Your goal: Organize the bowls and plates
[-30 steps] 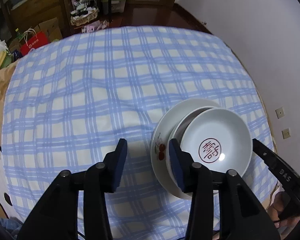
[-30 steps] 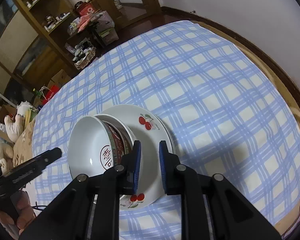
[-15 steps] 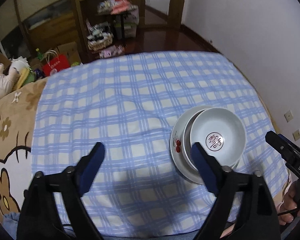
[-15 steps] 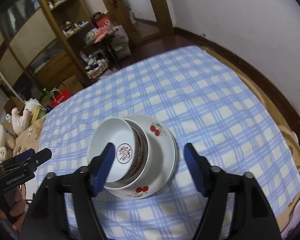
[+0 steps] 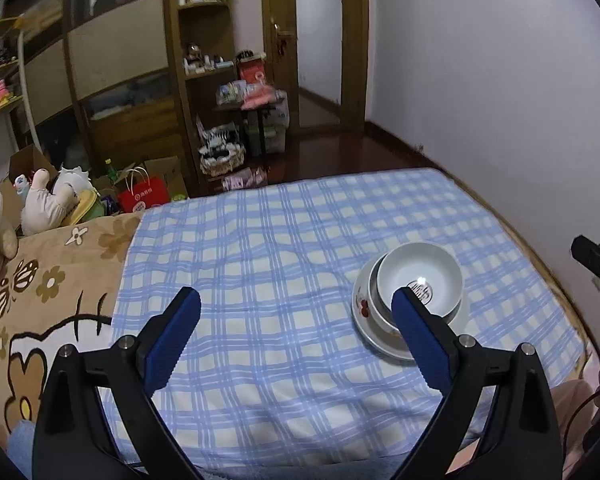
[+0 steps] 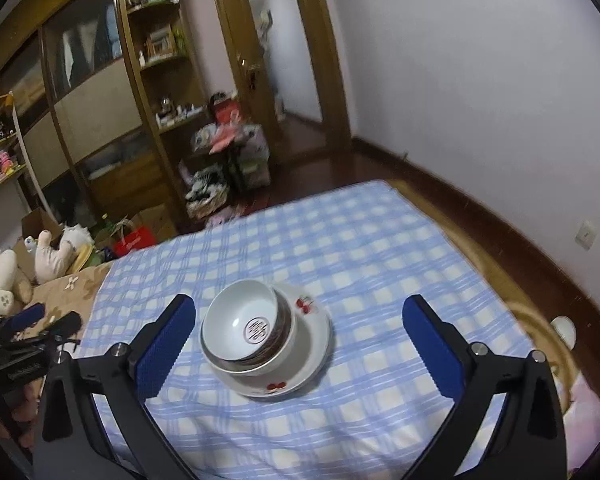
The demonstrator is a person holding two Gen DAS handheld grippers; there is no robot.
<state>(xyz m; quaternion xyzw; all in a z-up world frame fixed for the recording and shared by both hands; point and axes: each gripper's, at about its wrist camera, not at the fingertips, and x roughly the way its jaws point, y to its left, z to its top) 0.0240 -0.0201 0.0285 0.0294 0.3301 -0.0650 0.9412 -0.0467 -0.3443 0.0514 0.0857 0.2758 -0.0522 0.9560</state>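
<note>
1. Both sets of tongs have drawn back and up from the stacked crockery since the earlier frames, when they sat close against it, and more of the room behind now shows.
2. Left tongs (image 5: 296, 300): jaws have just been opening and now stand wide apart, with nothing between them. Their right pad overlaps the stack in the left wrist view but appears clear of it.
3. Right tongs (image 6: 300, 308): jaws have likewise just been opening and stand spread wide, gripping nothing. The stack shows between the pads, lying well beyond them.
4. White bowl (image 6: 240, 320), marked with a red round emblem inside, sits nested in a second bowl (image 6: 284, 344) with a dark patterned outer band.
5. Both bowls rest on a cherry-printed plate (image 6: 320, 336), off-centre towards its left side in the right wrist view.
6. That plate lies on a blue checked cloth (image 5: 268, 240) spread over a bed (image 5: 40, 292) with a brown cartoon-print cover.
7. Plush toys (image 5: 52, 200) sit at the bed's far left edge.
</note>
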